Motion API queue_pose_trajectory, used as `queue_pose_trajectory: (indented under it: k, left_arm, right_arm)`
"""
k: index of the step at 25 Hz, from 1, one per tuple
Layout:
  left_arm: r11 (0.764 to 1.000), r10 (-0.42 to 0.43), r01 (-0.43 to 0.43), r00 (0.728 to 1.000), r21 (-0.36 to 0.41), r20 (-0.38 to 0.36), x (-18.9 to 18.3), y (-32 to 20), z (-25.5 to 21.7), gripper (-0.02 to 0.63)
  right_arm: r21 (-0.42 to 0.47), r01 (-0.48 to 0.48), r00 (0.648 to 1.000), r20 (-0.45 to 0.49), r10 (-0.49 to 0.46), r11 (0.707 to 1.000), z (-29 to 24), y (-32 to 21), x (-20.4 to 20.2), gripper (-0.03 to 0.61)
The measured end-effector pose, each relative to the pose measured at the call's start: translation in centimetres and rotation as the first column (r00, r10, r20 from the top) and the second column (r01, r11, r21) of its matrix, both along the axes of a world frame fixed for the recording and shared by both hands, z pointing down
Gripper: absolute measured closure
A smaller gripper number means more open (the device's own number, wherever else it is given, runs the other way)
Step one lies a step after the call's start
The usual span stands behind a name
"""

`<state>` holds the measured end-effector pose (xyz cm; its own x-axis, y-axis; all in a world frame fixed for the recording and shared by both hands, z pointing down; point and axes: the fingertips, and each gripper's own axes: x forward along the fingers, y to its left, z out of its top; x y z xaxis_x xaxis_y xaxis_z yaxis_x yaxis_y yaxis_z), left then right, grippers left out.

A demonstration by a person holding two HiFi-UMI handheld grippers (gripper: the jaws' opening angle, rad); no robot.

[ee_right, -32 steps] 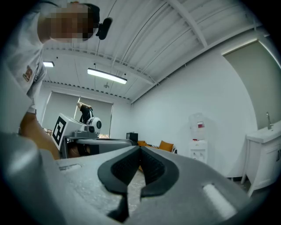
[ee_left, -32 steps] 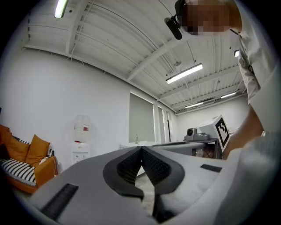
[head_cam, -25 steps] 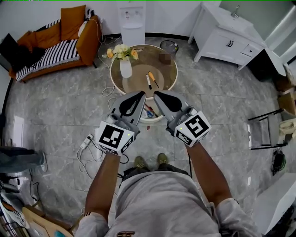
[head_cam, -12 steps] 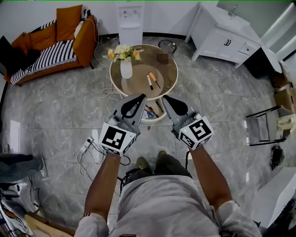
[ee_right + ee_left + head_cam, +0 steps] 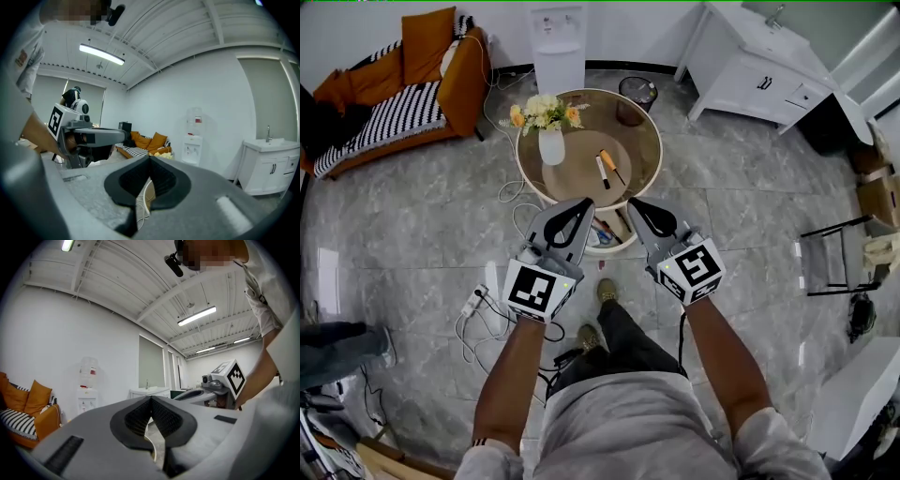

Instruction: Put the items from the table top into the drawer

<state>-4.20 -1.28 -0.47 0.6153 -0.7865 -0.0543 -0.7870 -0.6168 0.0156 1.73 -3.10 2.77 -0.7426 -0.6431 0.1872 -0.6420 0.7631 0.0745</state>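
Observation:
A round glass-topped table (image 5: 642,141) stands ahead in the head view. On it lie an orange-handled tool (image 5: 608,160) and a black-and-white pen (image 5: 602,172), beside a white vase of flowers (image 5: 550,142). Below the table's near edge a white drawer (image 5: 609,247) is pulled out, with a few small items inside, partly hidden by the grippers. My left gripper (image 5: 584,201) (image 5: 151,398) and right gripper (image 5: 634,203) (image 5: 150,157) hover side by side over the drawer. Both are shut and hold nothing.
An orange sofa (image 5: 403,70) is at the far left, a water dispenser (image 5: 559,42) behind the table, and a dark bin (image 5: 634,97) beside it. A white cabinet (image 5: 759,80) is at the far right. A power strip with cables (image 5: 478,292) lies on the floor.
Both grippers have sunk and drawn closer to the table's front and drawer. The person has stepped forward with one foot. Both jaws have stayed shut.

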Motion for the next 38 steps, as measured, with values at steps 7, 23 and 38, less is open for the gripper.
queue_pose_trajectory:
  k: [7, 23, 38]
  left_arm:
    - [1.000, -0.015, 0.016, 0.999, -0.023, 0.030, 0.3, -6.0, 2.6, 0.614]
    - [0.996, -0.058, 0.065, 0.993, -0.059, 0.103, 0.9, -17.5, 12.3, 0.614]
    - [0.989, -0.070, 0.084, 0.991, -0.122, 0.117, 1.3, -22.8, 22.7, 0.614]
  right_arm:
    - [-0.003, -0.017, 0.997, -0.071, 0.017, 1.000, 4.1, -6.5, 0.8, 0.578]
    - [-0.075, -0.063, 0.980, -0.192, 0.048, 0.995, 15.8, -19.2, 2.1, 0.577]
    - [-0.154, -0.100, 0.959, -0.279, 0.054, 0.983, 28.4, -24.9, 2.4, 0.577]
